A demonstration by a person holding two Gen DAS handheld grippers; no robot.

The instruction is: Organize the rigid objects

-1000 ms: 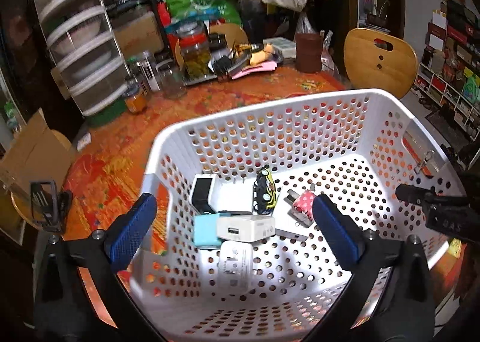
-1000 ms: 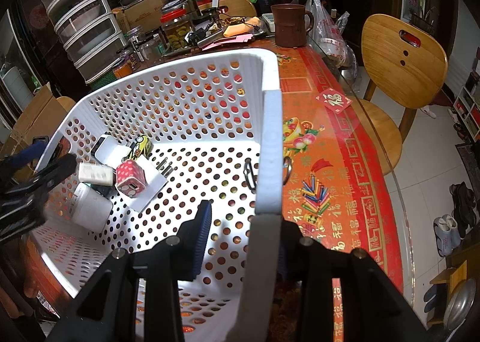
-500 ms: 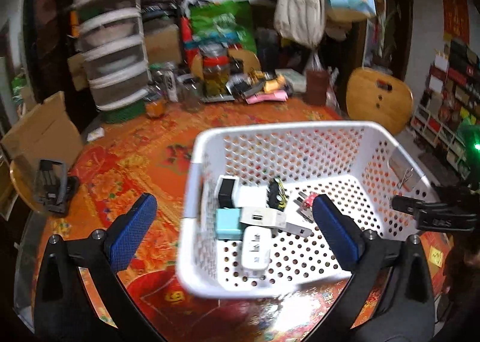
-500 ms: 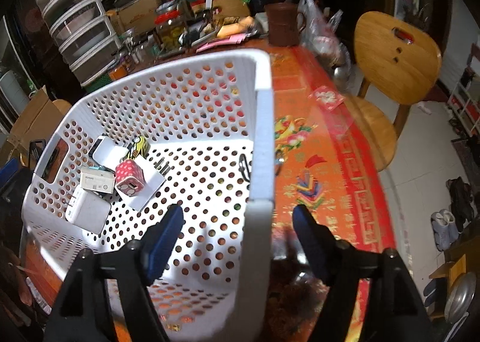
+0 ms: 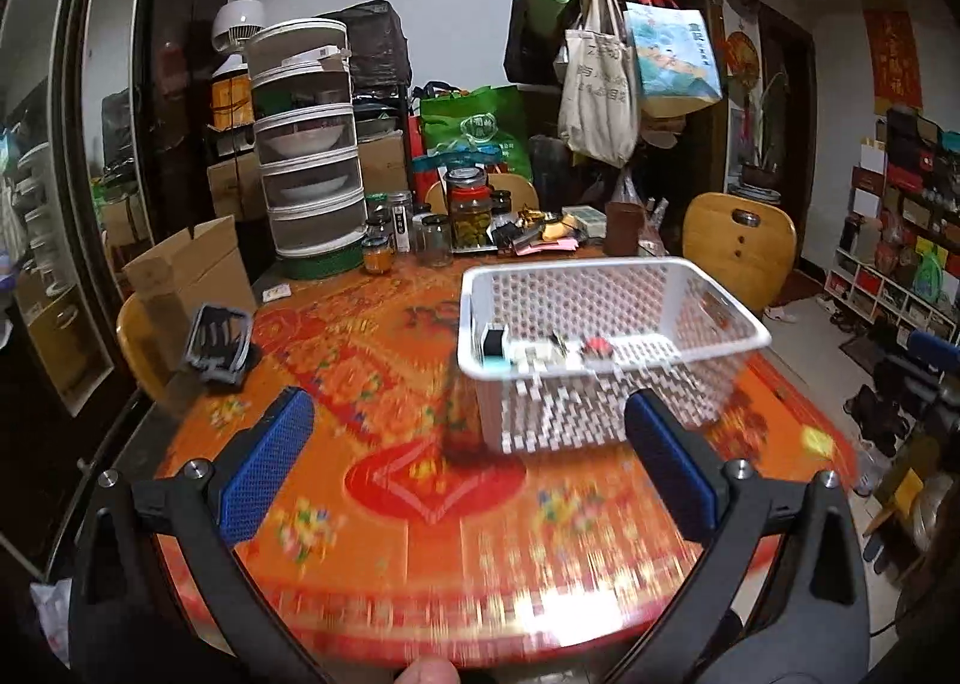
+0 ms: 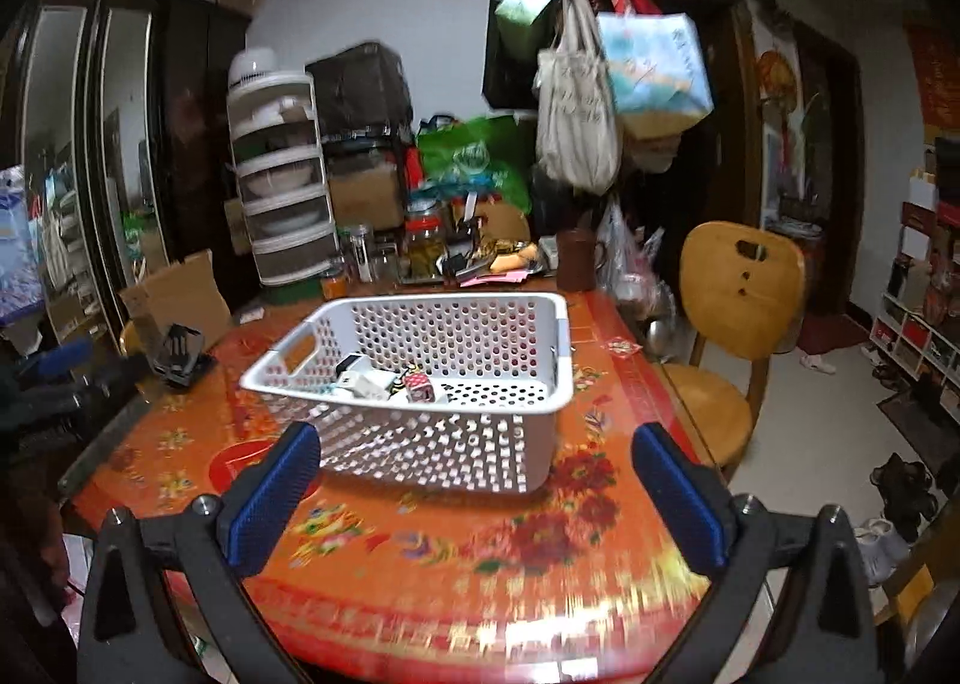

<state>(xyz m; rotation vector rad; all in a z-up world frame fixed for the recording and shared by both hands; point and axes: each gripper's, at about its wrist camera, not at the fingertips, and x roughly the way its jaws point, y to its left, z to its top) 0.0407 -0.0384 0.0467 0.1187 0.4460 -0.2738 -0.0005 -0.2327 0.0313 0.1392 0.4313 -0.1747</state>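
From the left wrist, the left gripper (image 5: pixel 471 459) is being held spread and empty, well short of the white basket (image 5: pixel 606 414). From the right wrist, the right gripper (image 6: pixel 474 489) is likewise being kept released; small items (image 6: pixel 390 381) are being contained together in the basket (image 6: pixel 420 450) on the table (image 6: pixel 480 564), presumably sorted.

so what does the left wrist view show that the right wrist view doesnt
Only the left wrist view shows the right tool's blue pad at the frame's right edge, and a fingertip at the bottom edge.

Only the right wrist view shows the basket's handle cutout, the red patterned cube clearly, and the left tool's blue pad at the left edge.

Both show the white basket on the orange table, the wooden chair, the stacked white food cover and each view's own open tool.
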